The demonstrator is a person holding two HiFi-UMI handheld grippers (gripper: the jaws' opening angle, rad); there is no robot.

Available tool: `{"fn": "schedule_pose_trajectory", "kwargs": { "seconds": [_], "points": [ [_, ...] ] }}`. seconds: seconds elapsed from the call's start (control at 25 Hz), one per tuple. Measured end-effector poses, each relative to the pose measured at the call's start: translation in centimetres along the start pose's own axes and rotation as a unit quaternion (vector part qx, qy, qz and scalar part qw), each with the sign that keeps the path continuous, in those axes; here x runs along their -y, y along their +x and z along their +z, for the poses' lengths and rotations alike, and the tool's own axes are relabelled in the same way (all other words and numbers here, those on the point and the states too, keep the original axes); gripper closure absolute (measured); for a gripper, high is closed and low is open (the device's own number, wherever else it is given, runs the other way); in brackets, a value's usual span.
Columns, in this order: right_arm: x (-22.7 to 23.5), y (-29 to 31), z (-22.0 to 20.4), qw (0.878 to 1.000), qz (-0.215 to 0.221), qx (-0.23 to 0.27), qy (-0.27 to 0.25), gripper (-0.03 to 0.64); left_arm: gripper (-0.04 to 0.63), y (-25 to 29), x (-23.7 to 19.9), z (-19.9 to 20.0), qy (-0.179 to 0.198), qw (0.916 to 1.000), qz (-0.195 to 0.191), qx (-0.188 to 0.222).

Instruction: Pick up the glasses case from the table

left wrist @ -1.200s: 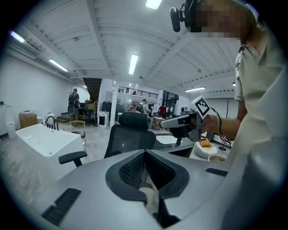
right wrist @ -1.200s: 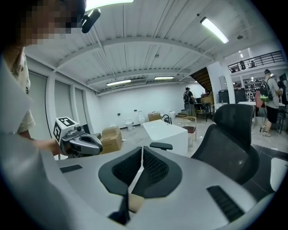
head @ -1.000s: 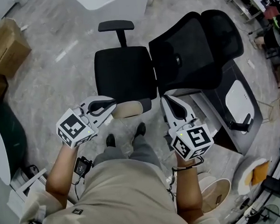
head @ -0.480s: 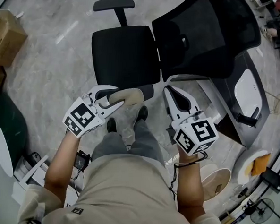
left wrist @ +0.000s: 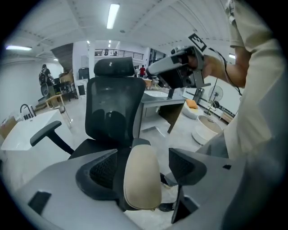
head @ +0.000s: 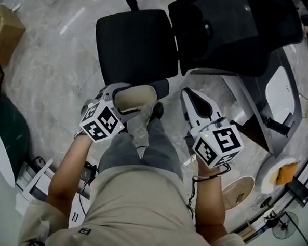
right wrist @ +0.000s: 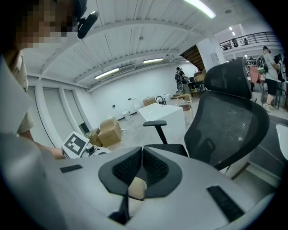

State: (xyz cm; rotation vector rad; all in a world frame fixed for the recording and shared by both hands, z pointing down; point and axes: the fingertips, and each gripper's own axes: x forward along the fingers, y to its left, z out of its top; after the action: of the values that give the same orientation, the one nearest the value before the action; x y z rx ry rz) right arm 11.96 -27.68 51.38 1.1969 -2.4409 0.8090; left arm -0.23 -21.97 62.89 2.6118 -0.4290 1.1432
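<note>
The beige glasses case [head: 136, 97] lies between the jaws of my left gripper [head: 137, 101], above the person's knees and in front of the black chair seat [head: 133, 45]. In the left gripper view the case [left wrist: 141, 177] leans against the left jaw, with a clear gap to the right jaw. The left gripper [left wrist: 144, 155] is opening and its pads are not pressing the case. My right gripper [head: 187, 93] hangs to the right, pointing at the chair. Its pads meet with nothing between them [right wrist: 141, 150]. A bit of the case [right wrist: 136, 187] shows below them.
A black mesh office chair [head: 231, 27] stands just ahead, its backrest to the right. A desk [head: 277, 91] is at the right, a white round bin [head: 241, 195] lower right, cardboard boxes [head: 0, 30] upper left. The floor is grey marble.
Both grippers have sunk toward the person's legs. The left jaws, earlier shut on the case, now stand apart around it. The right gripper stays shut.
</note>
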Motion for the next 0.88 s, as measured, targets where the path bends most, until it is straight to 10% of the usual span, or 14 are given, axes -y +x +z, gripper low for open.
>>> {"fn": "schedule_pose_trajectory", "kwargs": {
  "seconds": [0.4, 0.88],
  "points": [
    [1.8, 0.5, -3.4, 1.0, 0.0, -0.021, 0.02, 0.591, 0.175, 5.2, 0.2, -4.7, 0.033, 0.9953, 0.01, -0.09],
    [2.8, 0.1, -5.1, 0.999, -0.002, -0.03, 0.027, 0.591, 0.174, 7.9, -0.4, -7.1, -0.01, 0.9949, 0.01, -0.1]
  ]
}}
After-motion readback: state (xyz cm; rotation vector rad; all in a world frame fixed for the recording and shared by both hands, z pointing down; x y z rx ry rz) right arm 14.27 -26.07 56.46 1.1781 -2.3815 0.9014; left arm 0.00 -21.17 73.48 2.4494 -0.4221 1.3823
